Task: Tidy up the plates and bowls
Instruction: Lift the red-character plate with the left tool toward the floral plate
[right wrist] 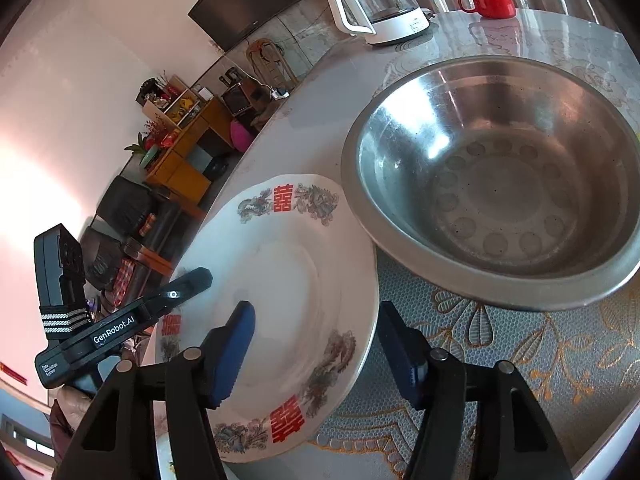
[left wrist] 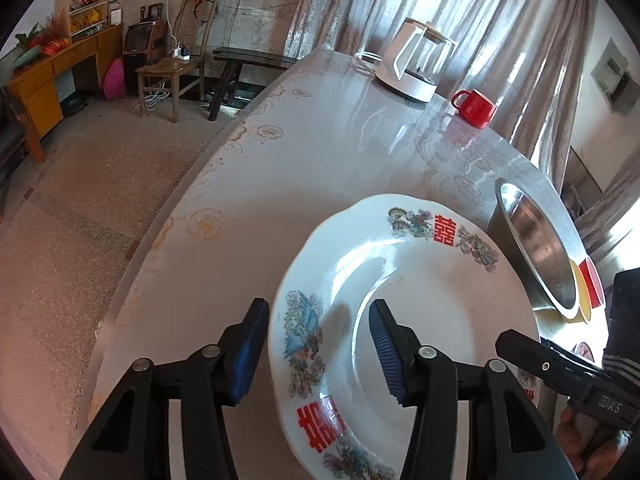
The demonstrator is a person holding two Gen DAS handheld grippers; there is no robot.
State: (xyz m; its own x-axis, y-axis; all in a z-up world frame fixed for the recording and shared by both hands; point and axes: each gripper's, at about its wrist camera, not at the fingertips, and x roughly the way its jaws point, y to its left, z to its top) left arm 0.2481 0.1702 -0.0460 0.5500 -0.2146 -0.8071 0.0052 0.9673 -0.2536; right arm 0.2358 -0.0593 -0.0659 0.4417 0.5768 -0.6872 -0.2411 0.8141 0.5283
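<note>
Plate (left wrist: 420,300): glazed white ceramic, glossy, printed red characters and coloured dragon/phoenix decals on the rim. Bowl (right wrist: 500,184): stainless steel, brushed, dull sheen, faint circular marks on the base. Counter (left wrist: 320,152) cover: smooth glossy plastic sheet with pale flower print, strong window glare. Mat (right wrist: 500,352) under the bowl: textured fine-mesh weave, grey-blue with gold leaf pattern, matt. Left gripper (left wrist: 320,356) and right gripper (right wrist: 316,356): matt black plastic bodies, ribbed blue rubbery pads (left wrist: 384,352), bare metal pivot pins. Kettle (left wrist: 416,60): clear glass body, glossy white plastic handle and base. Mug (left wrist: 476,107): glossy red glaze. Floor (left wrist: 80,220): speckled terrazzo. Curtain (left wrist: 460,0): sheer shiny cloth.
</note>
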